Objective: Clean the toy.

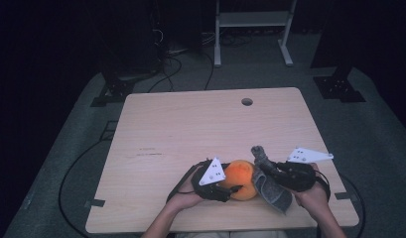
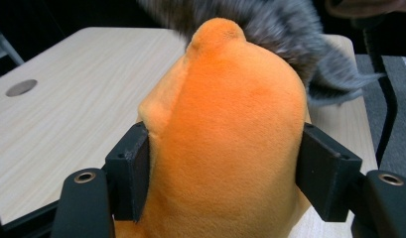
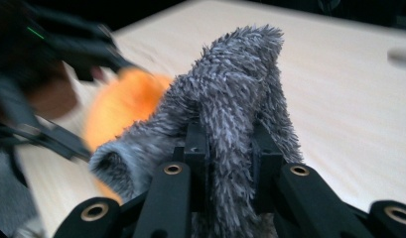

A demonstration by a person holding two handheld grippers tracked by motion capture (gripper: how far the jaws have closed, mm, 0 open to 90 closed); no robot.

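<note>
My left gripper (image 1: 234, 189) sits at the near edge of the light wooden table (image 1: 190, 129), jaws either side of the round orange plush toy (image 1: 241, 178). My right gripper (image 1: 270, 167) is just right of it, pinching the fuzzy grey fabric piece (image 1: 273, 191), which lies against the toy's right side. Round grommet hole (image 1: 247, 101) near the far edge. White metal frame (image 1: 252, 20) on the floor behind the table.

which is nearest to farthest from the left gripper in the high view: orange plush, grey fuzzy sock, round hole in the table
1. orange plush: clamped in the left gripper, near the table's front edge.
2. grey fuzzy sock: just right of the plush, touching it, held by the right gripper.
3. round hole: far side of the table, right of centre.
</note>
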